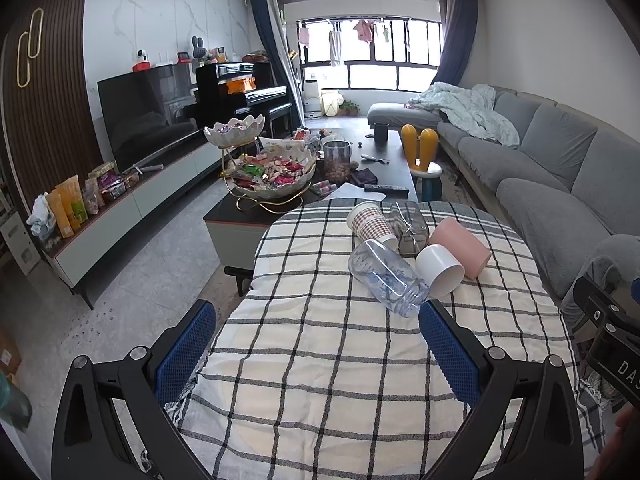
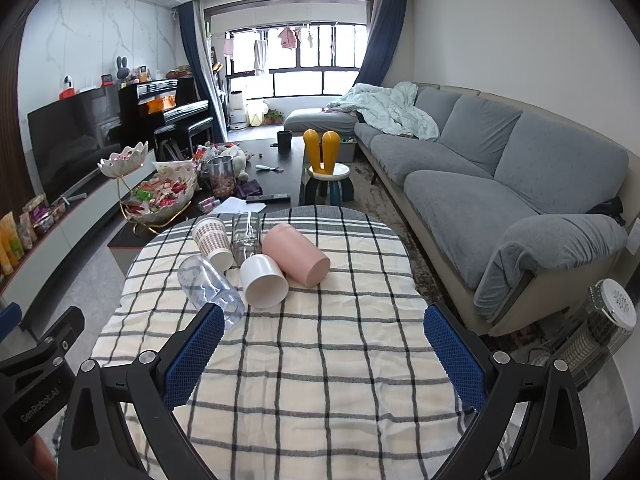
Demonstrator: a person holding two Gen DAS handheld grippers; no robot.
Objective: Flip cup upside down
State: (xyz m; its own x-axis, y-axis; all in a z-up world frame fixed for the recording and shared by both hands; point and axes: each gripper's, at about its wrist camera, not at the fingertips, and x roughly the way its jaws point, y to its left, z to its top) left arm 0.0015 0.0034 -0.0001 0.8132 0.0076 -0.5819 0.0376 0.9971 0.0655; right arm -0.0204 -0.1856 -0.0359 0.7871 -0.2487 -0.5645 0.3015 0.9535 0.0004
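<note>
We hold both tongs low over the near end of the tabletop [image 2: 320, 380], which is draped in a black-and-white checked cloth; nothing is gripped. The left tongs [image 1: 318, 350] stand wide apart and empty, and the right tongs [image 2: 324, 354] likewise, pads spread with only cloth between them. Five vessels lie tipped on their sides in a cluster at the far half of the tabletop: a clear plastic bottle [image 2: 210, 286], a white cup [image 2: 264, 282] with its open mouth facing us, a pink cup [image 2: 296, 254] just beside it and touching, a houndstooth paper cup [image 2: 212, 242], and a clear glass tumbler [image 2: 245, 236] wedged behind. We judge the task at its opening step, approach not yet begun, no cup yet turned. Which cup is meant we cannot tell; the white one is nearest the right tongs and best exposed. The next move likely calls for reaching forward, closing across the cup's body or rim, lifting it clear of its neighbours, then rotating the wrist to set it mouth-down. The bottle lying against the white cup may roll if nudged.
</note>
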